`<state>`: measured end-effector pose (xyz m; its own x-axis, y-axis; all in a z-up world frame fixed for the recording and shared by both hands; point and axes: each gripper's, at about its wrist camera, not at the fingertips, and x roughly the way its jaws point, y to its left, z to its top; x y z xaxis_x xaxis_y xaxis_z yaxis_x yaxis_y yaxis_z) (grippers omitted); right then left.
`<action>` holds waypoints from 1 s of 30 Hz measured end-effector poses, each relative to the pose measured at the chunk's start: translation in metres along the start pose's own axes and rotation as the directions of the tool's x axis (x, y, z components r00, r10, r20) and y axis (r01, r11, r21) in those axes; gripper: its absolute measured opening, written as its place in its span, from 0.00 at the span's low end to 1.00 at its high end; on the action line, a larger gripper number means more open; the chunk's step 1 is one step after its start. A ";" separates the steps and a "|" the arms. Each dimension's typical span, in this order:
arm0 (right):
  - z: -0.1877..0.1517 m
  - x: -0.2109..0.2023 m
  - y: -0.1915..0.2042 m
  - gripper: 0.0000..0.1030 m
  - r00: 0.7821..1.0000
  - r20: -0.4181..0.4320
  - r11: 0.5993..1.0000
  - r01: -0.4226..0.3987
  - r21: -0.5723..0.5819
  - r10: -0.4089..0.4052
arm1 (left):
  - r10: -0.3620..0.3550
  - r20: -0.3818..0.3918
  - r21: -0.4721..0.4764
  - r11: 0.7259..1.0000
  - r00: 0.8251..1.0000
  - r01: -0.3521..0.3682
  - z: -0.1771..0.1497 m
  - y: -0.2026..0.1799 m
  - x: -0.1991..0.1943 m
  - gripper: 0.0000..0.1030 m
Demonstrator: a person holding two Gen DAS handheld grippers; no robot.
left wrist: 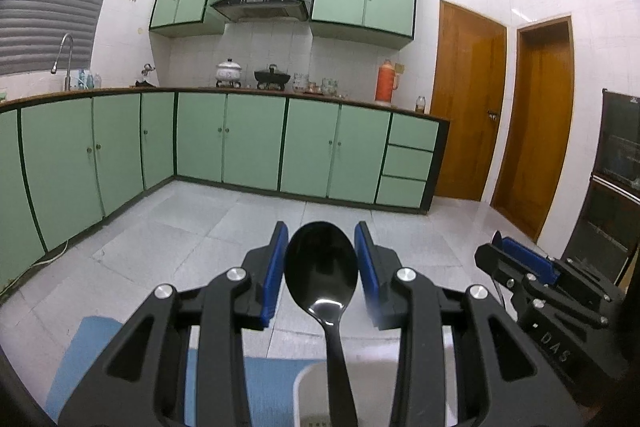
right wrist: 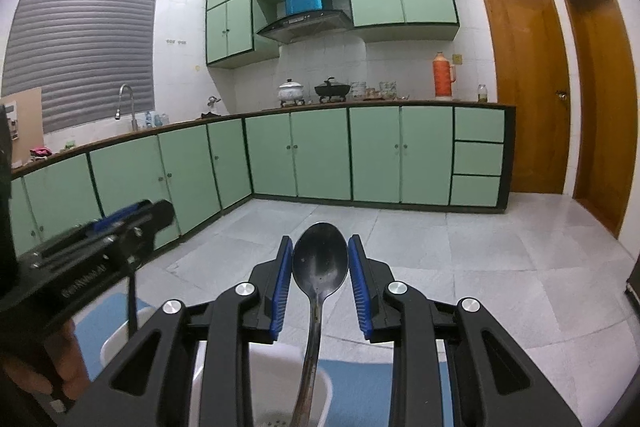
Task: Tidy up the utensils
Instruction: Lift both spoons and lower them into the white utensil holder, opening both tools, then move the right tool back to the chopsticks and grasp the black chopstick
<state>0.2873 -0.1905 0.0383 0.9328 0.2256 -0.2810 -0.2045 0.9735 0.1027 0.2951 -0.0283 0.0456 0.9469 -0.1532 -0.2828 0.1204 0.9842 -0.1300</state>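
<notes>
Left gripper (left wrist: 321, 247) raised above a white holder (left wrist: 308, 387) on a blue mat (left wrist: 92, 347), blue fingers (left wrist: 276, 267) clamped on the bowl of a black spoon (left wrist: 320, 267), handle running down toward the holder. Right gripper (right wrist: 320, 255) just beside it, above the same holder (right wrist: 280, 379), fingers (right wrist: 282, 279) clamped on a worn metal spoon (right wrist: 319, 259). Beyond the holder: grey tiled floor (left wrist: 200, 215), then green cabinets (left wrist: 252, 139) under a worktop (left wrist: 320, 97) carrying pots and an orange flask (left wrist: 386, 81).
</notes>
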 end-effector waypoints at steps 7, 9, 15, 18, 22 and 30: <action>-0.009 -0.023 0.004 0.32 0.999 -0.019 0.999 -0.039 0.008 0.039 | 0.012 -0.015 -0.007 1.000 1.000 -0.012 -0.004 0.007 -0.018 0.40; -0.007 -0.033 0.003 0.33 0.999 -0.021 0.999 -0.039 0.014 0.039 | 0.016 -0.020 0.001 1.000 1.000 -0.016 -0.004 0.009 -0.028 0.42; -0.017 -0.077 -0.001 0.48 0.998 -0.046 0.996 -0.034 0.077 0.038 | 0.039 -0.076 0.003 0.999 0.996 -0.039 -0.014 0.014 -0.075 0.62; -0.036 -0.104 -0.002 0.60 0.995 -0.095 0.996 -0.012 0.093 0.021 | 0.046 -0.141 0.013 0.999 0.989 -0.044 -0.033 0.017 -0.104 0.71; -0.075 -0.141 -0.002 0.71 0.978 -0.207 0.996 0.025 0.090 -0.006 | 0.058 -0.243 0.057 0.997 0.968 -0.046 -0.069 0.021 -0.139 0.81; -0.140 -0.202 0.008 0.81 0.937 -0.347 0.993 0.081 0.088 -0.046 | 0.091 -0.407 0.105 0.993 0.909 -0.052 -0.140 0.029 -0.198 0.86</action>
<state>0.0561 -0.2230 -0.0378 0.7801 0.1802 -0.5991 -0.1016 0.9814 0.1629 0.0697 0.0181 -0.0355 0.7504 -0.0863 -0.6553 0.1017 0.9947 -0.0145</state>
